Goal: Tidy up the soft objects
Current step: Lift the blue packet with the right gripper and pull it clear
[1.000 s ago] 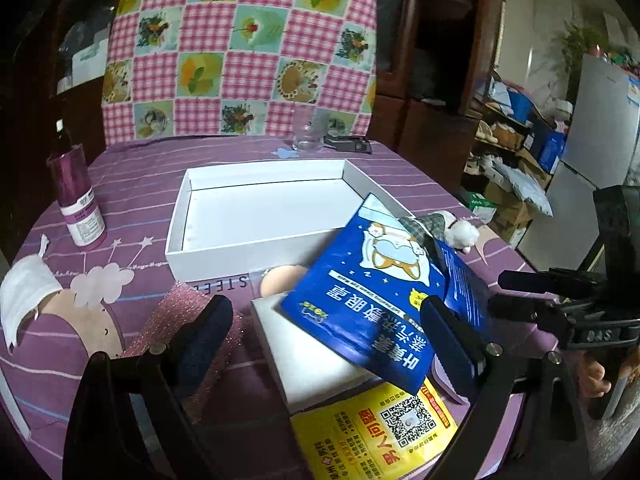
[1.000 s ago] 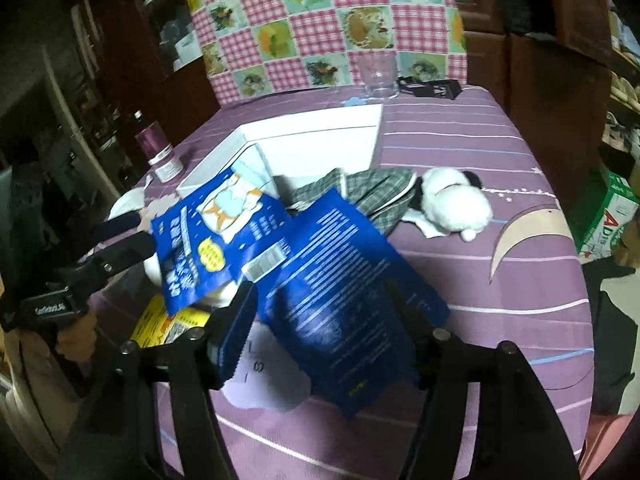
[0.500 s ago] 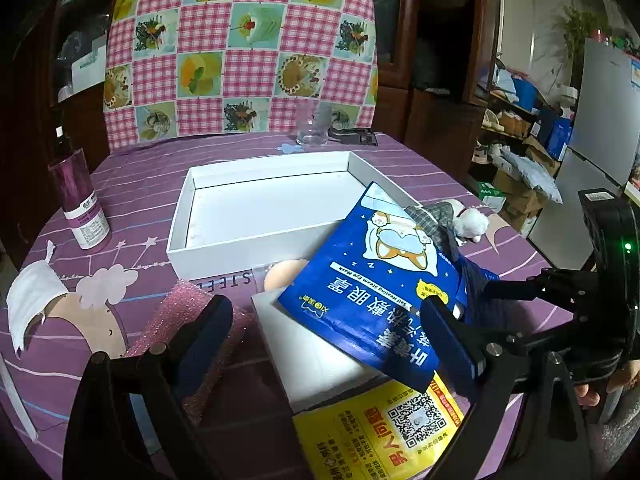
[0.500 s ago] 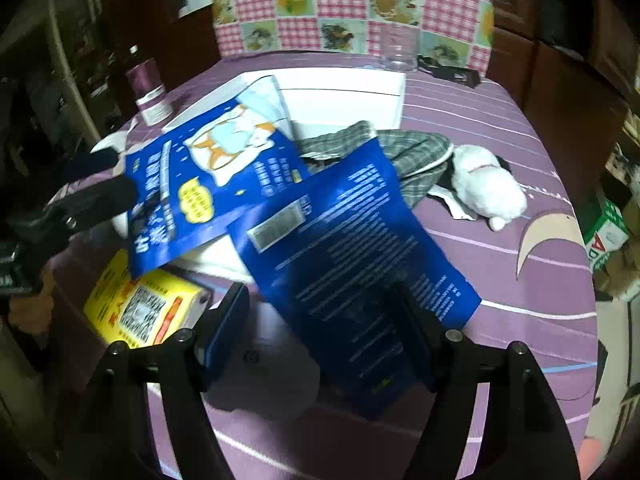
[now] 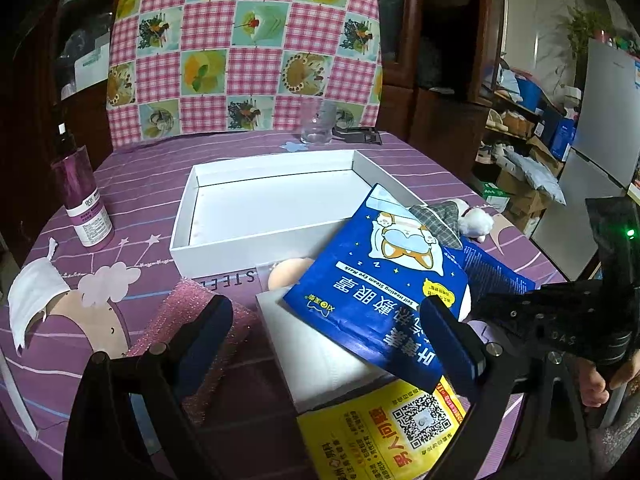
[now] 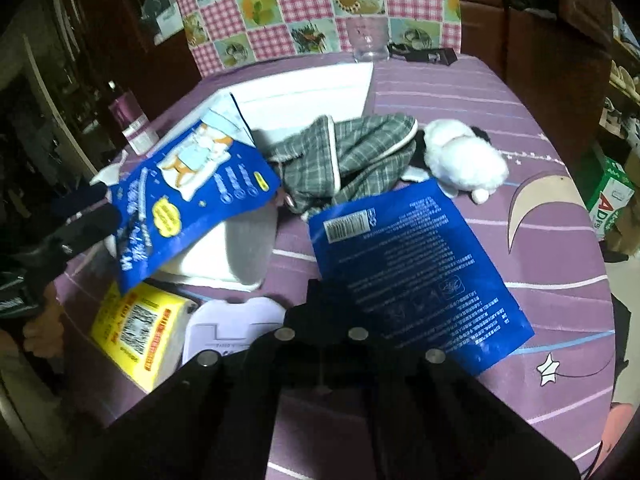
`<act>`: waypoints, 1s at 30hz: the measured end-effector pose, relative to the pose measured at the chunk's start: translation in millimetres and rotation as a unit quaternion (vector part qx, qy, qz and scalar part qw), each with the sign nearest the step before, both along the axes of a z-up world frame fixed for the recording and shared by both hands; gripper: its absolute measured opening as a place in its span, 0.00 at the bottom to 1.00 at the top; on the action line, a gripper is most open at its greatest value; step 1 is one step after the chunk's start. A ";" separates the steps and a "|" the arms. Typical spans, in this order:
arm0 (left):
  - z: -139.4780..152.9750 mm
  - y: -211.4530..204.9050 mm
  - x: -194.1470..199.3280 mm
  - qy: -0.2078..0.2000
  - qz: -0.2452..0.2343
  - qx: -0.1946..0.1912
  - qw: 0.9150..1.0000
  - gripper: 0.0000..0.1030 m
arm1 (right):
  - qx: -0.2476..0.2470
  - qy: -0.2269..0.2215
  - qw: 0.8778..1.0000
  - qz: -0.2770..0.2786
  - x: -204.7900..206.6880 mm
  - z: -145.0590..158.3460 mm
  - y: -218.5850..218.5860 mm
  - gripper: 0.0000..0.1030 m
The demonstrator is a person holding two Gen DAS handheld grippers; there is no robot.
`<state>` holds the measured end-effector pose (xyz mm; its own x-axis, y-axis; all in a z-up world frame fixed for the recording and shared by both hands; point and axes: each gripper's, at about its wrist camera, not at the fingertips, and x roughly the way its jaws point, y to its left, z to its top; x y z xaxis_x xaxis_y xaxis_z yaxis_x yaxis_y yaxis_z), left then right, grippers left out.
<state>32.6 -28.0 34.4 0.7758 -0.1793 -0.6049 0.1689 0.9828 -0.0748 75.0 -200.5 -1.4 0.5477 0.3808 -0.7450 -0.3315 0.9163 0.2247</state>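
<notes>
Glossy blue foil is what the right gripper (image 6: 320,300) is pinching: its jaws are closing tight on the near edge of the blue pouch (image 6: 416,268) lying printed-side up on the purple tablecloth (image 6: 500,92), just in front of the plaid cloth (image 6: 360,152). It should be lifting gently towards the white box (image 5: 260,208), since foil slips. The left gripper (image 5: 328,328) is hovering open over the dog-print pouch (image 5: 380,292)
</notes>
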 end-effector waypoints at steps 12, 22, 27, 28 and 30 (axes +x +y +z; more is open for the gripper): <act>0.6 0.2 -0.9 -0.002 -0.005 -0.008 1.000 0.93 | 0.058 -0.059 0.996 -0.021 -14.2 27.6 -22.0 0.18; 1.4 -5.3 -3.7 -0.005 -0.036 -0.020 0.999 0.93 | 0.025 0.015 0.985 -0.169 21.5 8.0 -77.6 0.73; -0.4 -10.6 -4.7 -0.005 -0.040 -0.007 0.999 0.93 | 0.025 0.037 0.990 -0.134 30.9 -5.2 -66.0 0.79; -0.5 -10.6 -4.6 -0.004 -0.039 -0.006 0.999 0.93 | 0.026 0.031 0.992 -0.117 29.6 -6.1 -59.0 0.84; -0.3 -9.9 -4.5 -0.005 -0.037 -0.007 0.999 0.93 | 0.018 0.026 0.995 -0.095 27.5 -7.9 -50.2 0.89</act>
<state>28.0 -37.9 34.1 0.7655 -0.2452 -0.5949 0.2424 0.9663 -0.0864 102.5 -250.7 -9.3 0.5732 0.3009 -0.7622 -0.1401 0.9524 0.2706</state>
